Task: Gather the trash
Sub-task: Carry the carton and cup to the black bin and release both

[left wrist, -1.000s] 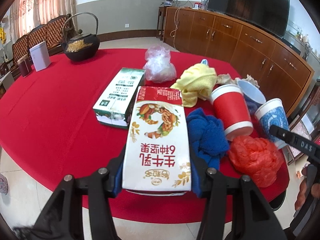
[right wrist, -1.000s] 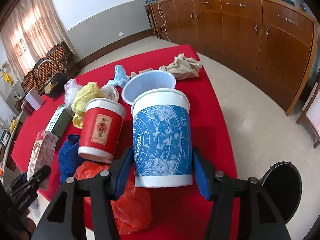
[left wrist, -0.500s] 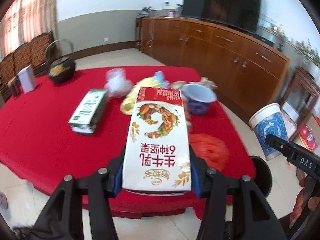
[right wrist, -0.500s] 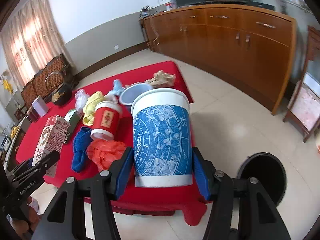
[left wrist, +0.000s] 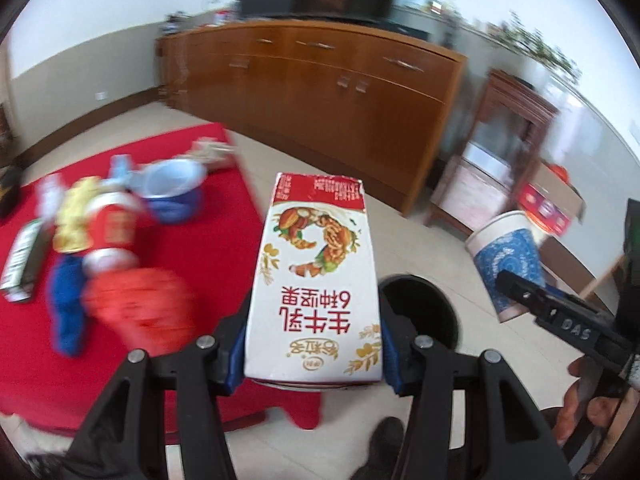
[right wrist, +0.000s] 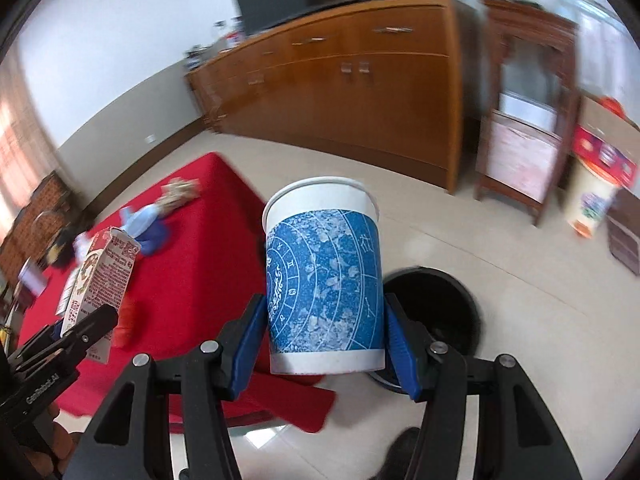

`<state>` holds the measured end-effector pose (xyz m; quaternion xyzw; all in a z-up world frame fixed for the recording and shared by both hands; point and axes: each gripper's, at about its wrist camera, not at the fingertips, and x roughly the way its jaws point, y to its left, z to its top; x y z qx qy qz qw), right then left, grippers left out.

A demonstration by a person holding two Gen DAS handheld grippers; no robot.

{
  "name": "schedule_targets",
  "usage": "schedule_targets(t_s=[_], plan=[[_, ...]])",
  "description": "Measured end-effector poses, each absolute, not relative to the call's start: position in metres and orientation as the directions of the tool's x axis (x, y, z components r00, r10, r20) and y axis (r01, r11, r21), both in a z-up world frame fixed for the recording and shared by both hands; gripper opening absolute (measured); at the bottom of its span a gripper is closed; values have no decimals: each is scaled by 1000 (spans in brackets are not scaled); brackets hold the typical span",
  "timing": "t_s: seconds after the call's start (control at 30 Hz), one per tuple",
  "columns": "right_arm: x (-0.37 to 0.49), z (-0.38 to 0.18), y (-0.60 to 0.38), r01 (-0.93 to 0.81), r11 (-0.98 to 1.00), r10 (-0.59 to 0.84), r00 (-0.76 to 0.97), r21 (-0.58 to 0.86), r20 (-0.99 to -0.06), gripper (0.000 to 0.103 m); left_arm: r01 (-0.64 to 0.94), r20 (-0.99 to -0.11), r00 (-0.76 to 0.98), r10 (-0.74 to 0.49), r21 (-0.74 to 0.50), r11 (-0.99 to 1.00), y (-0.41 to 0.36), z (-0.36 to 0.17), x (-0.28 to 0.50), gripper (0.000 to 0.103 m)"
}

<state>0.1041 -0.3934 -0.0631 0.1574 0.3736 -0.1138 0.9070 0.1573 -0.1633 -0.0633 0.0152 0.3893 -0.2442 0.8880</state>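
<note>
My left gripper [left wrist: 314, 356] is shut on a red-and-white milk carton [left wrist: 314, 276], held in the air past the red table's edge. The carton also shows in the right wrist view [right wrist: 100, 272]. My right gripper [right wrist: 325, 340] is shut on a blue-and-white paper cup [right wrist: 324, 284], upright above the floor; it also shows in the left wrist view [left wrist: 508, 264]. A black round trash bin [left wrist: 420, 312] stands on the floor just behind both held items, and shows in the right wrist view [right wrist: 436, 312].
On the red table [left wrist: 224, 216] lie a red paper cup [left wrist: 112, 232], a blue bowl [left wrist: 172, 192], a red plastic bag [left wrist: 140, 308], a blue cloth [left wrist: 66, 304], a yellow cloth [left wrist: 74, 216] and a green box [left wrist: 20, 256]. A wooden sideboard [left wrist: 320, 96] lines the wall.
Both grippers have swung right, away from the table and out over the floor, carrying the carton and the cup. The trash bin has come into view right behind them.
</note>
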Motion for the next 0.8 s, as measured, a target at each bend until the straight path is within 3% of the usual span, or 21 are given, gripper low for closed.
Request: schedule_targets(t_s=[0.3,0.57,0.8], plan=[[90,-113,-495,477,852,-140,605,215,-784,59,561,-748,436,-500,-209,801,-264,-105,168,54],[132,-183,-540,514,817,-50,514,261,-857,59,556,-828,323,-458,-225,800,-314,-168,194,54],[157,-221,-562,551,806,-44,422,217,-906,60,549,-878,228,-420,-240,801,-341,-207,211,55]])
